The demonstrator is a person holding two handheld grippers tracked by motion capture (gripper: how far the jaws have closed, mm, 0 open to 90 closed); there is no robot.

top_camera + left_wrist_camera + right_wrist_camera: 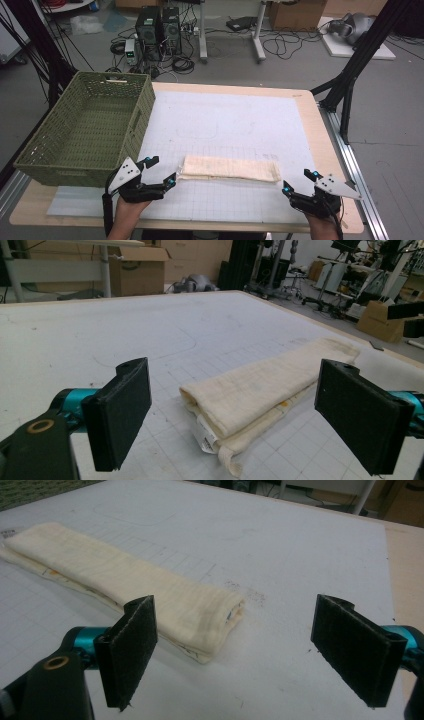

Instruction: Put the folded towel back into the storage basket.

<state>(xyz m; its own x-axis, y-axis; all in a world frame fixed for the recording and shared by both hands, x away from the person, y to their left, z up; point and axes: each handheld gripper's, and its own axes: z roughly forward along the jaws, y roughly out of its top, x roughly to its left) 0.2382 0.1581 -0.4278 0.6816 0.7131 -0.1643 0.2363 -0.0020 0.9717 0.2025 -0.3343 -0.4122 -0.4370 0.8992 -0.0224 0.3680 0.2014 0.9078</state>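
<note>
So the cloth [229, 169] is a cream, off-white piece folded up into a long narrow strip, lying flat just below the middle of the high view and running left to right. In the left gripper view [260, 395] it stretches from bottom centre up toward the right, and you can see the stacked layers at its near end, with a small tag poking out. In the right gripper view [120, 587] it runs from the upper left down to the centre, with faint yellowish marks along its edge.
</note>
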